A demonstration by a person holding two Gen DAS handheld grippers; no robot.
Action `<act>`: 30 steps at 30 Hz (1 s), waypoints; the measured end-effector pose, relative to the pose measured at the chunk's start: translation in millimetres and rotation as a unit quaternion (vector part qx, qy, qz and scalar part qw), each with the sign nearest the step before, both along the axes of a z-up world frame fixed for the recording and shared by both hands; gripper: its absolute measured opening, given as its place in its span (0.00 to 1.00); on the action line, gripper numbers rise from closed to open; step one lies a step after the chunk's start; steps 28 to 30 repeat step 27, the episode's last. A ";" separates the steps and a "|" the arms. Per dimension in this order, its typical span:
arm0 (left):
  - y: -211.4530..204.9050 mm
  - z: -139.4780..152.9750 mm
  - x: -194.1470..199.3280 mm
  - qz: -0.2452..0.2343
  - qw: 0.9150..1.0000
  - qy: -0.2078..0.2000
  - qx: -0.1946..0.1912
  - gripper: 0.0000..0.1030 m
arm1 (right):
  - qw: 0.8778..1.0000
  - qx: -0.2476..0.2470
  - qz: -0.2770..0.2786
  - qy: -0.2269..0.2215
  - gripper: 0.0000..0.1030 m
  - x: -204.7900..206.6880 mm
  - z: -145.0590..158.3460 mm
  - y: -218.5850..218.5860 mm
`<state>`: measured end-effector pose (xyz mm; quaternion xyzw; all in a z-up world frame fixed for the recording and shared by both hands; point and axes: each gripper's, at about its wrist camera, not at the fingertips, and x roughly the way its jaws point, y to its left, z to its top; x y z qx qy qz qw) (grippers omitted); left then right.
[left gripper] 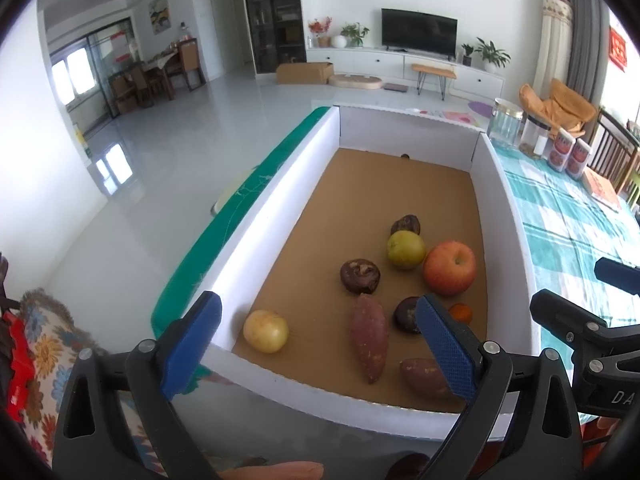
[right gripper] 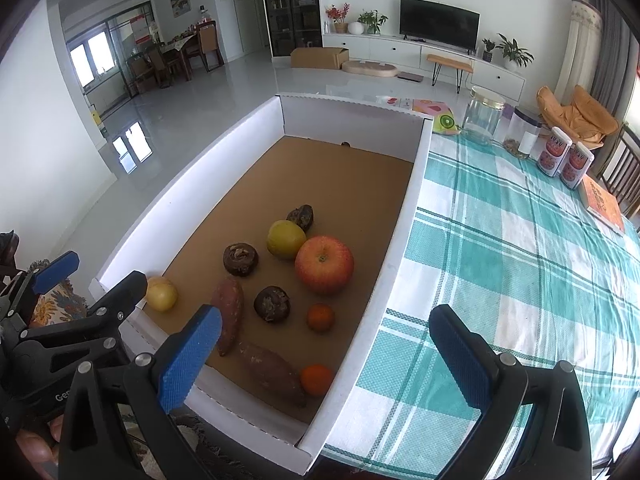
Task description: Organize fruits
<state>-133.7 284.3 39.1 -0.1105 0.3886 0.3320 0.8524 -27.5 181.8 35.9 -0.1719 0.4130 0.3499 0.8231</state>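
Cardboard tray [right gripper: 224, 184] holds smooth round apple [right gripper: 324, 265] beside wrinkled sweet potatoes [right gripper: 228, 320].

White letters "DA" stand on the black body of the right gripper [left gripper: 616, 396] at the right edge of the left wrist view, cut off by the frame; white letters "Ge", cut off behind a finger, stand on the black body of the left gripper [right gripper: 60, 394] at the left edge of the right wrist view; the two white canisters [right gripper: 564, 158] on the checked tablecloth bear red labels whose print is too small to read; the orange book [right gripper: 604, 204] beside them and the red hanging [left gripper: 618, 50] on the wall carry marks that cannot be read.
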 end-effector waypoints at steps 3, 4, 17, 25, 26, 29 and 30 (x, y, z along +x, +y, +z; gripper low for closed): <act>1.9 -1.3 -0.1 0.009 1.000 0.006 0.008 0.96 | 1.000 -0.003 0.001 -0.001 1.00 -0.5 -0.5 1.6; 3.2 -1.7 0.4 0.011 1.000 0.007 0.008 0.96 | 1.000 -0.005 0.002 -0.002 1.00 -0.7 -1.1 3.0; 7.6 -1.9 -0.7 0.010 1.000 0.005 0.001 0.96 | 1.000 -0.020 0.002 -0.001 1.00 -2.8 -6.9 9.5; 4.4 -2.2 -0.9 0.007 1.000 0.004 0.000 0.96 | 1.000 -0.026 0.001 0.003 1.00 -2.0 -12.4 9.9; 3.7 -1.7 -0.9 0.007 1.000 0.004 0.004 0.96 | 1.000 -0.026 0.001 0.005 1.00 -2.0 -12.1 10.0; 3.4 -1.4 -1.0 0.005 1.000 0.004 0.005 0.96 | 1.000 -0.026 0.001 0.006 1.00 -1.5 -12.1 9.8; 3.4 -1.4 -1.0 0.005 1.000 0.004 0.005 0.96 | 1.000 -0.026 0.001 0.006 1.00 -1.5 -12.1 9.8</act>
